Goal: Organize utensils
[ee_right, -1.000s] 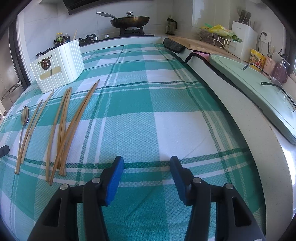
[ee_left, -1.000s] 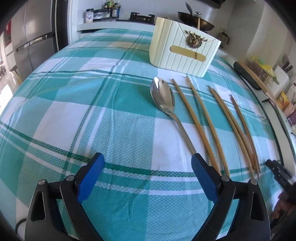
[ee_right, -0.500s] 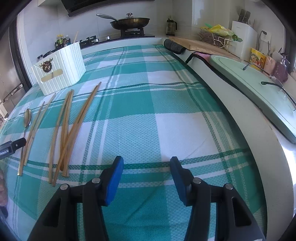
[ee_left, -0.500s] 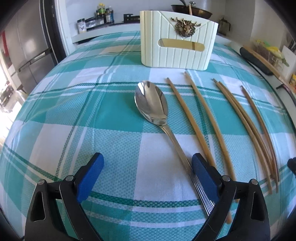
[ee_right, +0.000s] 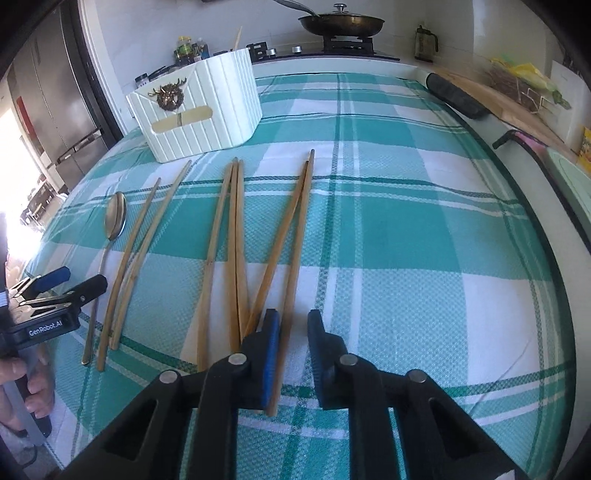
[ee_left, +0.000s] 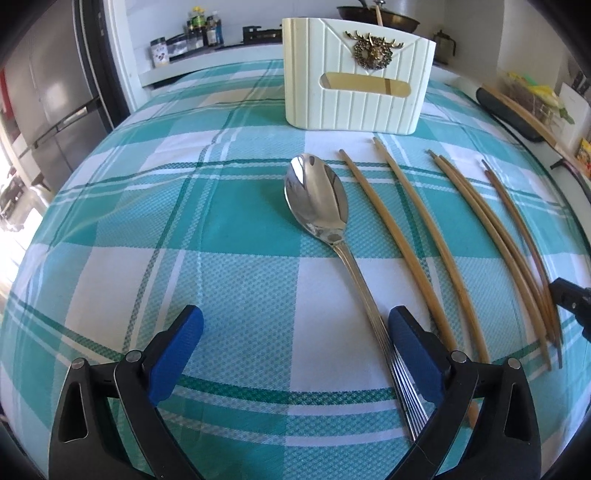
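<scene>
A steel spoon [ee_left: 317, 195] lies on the teal plaid cloth with its handle running just inside the right finger of my open left gripper [ee_left: 295, 350]. Nothing is pinched there. Several bamboo chopsticks [ee_left: 417, 236] lie to its right, below the cream ribbed utensil holder [ee_left: 354, 81]. In the right wrist view my right gripper [ee_right: 293, 347] stands over the near ends of the rightmost chopsticks [ee_right: 291, 280]. Its jaws are closing to a narrow gap; one chopstick runs between them beside the left pad, and the right pad is clear of it. My left gripper [ee_right: 74, 282] shows at the far left by the spoon [ee_right: 115, 218].
The holder [ee_right: 199, 107] stands at the cloth's far left. A stove with a lidded pan [ee_right: 341, 22] is behind it. A counter edge with a black roll [ee_right: 456, 98] and a cutting board borders the right side. A fridge [ee_left: 48, 103] stands at the left.
My right gripper has shifted left from bare cloth onto the chopstick ends, and its jaws have narrowed around one. The left gripper has swung to face the spoon and holder.
</scene>
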{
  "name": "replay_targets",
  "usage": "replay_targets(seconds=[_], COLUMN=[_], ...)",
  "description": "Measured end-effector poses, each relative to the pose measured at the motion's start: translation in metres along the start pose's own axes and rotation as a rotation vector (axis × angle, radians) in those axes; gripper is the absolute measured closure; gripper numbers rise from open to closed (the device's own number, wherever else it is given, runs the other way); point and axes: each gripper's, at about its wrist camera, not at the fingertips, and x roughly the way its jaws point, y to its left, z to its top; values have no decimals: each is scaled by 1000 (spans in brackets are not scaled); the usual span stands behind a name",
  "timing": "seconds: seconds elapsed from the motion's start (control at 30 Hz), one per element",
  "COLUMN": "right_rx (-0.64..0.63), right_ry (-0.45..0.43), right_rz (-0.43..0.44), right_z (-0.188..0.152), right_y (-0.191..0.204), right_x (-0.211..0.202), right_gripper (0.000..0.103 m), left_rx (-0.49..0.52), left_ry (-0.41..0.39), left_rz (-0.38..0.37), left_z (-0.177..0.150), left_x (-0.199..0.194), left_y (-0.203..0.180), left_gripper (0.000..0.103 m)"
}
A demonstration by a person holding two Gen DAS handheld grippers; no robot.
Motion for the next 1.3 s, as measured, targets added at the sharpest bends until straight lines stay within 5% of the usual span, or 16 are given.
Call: replay_targets(seconds=[0.13, 0.3, 0.37, 0.63, 0.73, 0.83, 0.87, 0.9, 1.17, 1.3], right_rx=[-25, 29, 43, 119, 115, 108, 103, 95, 17, 23], right_ry=[3, -25, -35, -57, -66, -73, -70, -75, -57, -73], right_rz=[-32, -87, -124, -242, -242, -221, -208, -193, -182, -155], right_z=[5, -2, -8, -38, -45, -44, -43, -42, -23, -13], right_y=[2, -11, -17, -53, -61, -65, -66, -67, -67, -76], right_x=[4, -1, -6, -32, -38, -37, -36, -35, -18, -10], right_gripper=[96, 97, 97, 97, 96, 87, 73, 61, 53, 43], left_rx=[15, 43, 39, -21, -34, -46, -51, -49, 25, 23], left_ry=[-20, -44, -44, -31, -27, -19, -19, -15, 9, 17], left_rz=[-19, -18, -6, 37, 27, 23, 22, 22, 35, -16], left_z=[-2, -6, -7, -10, -9, -7, -6, -5, 5, 9], left_x=[-7, -14, -14, -16, -15, -12, -12, -10, 7, 12], left_y=[1, 3, 7, 39, 48, 55, 57, 58, 59, 67], left_gripper=[29, 83, 92, 92, 87, 39, 27, 26, 0, 0])
